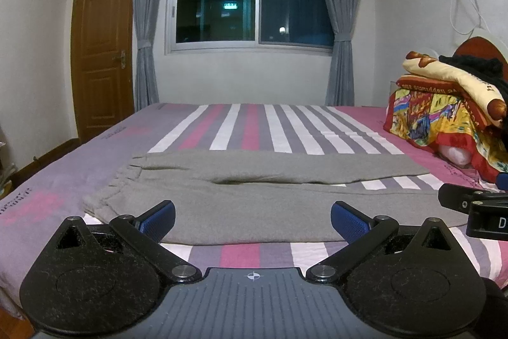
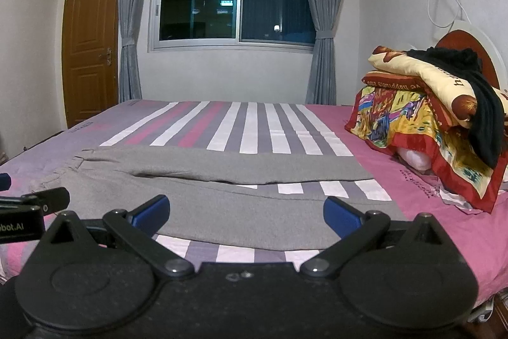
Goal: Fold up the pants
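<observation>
One pair of grey pants [image 1: 254, 196] (apparently flat), both grippers' fingers [image 1: 158, 220] spread.

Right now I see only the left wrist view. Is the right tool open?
Observer: Yes, the right tool is open and holds nothing.
Operator: Where does the near leg end?
Observer: The near hem of the pants lies flat on the bed, just right of that tool's right finger.
Operator: Is anything close to that hem?
Observer: No. The pillow pile stands apart from it, and a black garment hangs down the pile.
</observation>
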